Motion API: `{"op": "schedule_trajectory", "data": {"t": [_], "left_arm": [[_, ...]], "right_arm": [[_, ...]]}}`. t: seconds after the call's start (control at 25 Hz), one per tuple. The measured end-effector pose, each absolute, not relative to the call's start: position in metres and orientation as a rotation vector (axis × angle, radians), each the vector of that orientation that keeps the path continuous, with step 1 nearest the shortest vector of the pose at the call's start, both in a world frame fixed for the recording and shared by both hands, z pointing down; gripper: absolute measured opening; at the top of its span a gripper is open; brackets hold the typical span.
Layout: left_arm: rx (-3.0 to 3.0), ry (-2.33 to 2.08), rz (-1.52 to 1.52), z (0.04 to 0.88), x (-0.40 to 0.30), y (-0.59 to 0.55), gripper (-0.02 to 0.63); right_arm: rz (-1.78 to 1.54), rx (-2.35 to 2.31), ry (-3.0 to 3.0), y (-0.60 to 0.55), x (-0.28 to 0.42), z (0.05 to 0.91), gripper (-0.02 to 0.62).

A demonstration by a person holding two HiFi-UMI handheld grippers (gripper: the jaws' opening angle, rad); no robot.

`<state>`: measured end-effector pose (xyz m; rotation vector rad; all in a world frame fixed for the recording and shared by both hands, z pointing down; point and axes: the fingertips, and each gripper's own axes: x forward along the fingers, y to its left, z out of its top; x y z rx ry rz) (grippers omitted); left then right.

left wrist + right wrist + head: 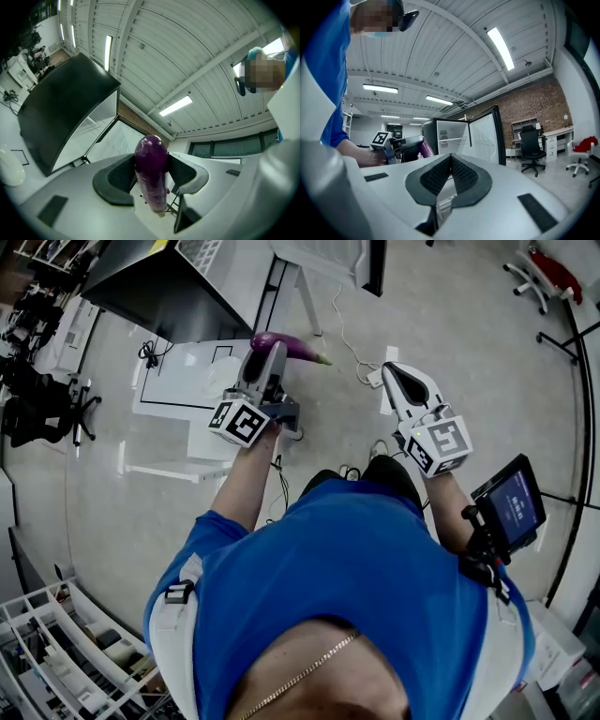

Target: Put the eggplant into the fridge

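Left gripper [152, 172] pinches the eggplant [151, 150] crosswise; right gripper [450, 174] pressed shut, empty. Overhanging ends could snag the open fridge [440, 133].

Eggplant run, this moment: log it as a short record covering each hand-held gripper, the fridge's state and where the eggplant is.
eggplant: purple, clamped between the pads of the left hand-held gripper, most of its length sticking out to one side
left hand-held gripper: shut on the eggplant
right hand-held gripper: jaws together, nothing between them
fridge: ahead of the person, door open, white interior showing
task step: eggplant not yet inside the fridge
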<state>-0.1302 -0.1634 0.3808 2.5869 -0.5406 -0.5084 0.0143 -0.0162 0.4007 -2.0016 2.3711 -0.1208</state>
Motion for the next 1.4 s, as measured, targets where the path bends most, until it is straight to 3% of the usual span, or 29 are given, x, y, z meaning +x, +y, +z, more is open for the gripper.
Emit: {"op": "schedule_trajectory", "data": {"t": [1.4], "left_arm": [[2.691, -0.993, -0.491, 0.36, 0.002, -0.363, 0.236]], "right_arm": [[-0.087, -1.821, 2.457, -0.157, 0.167, 0.398, 0.002]]}}
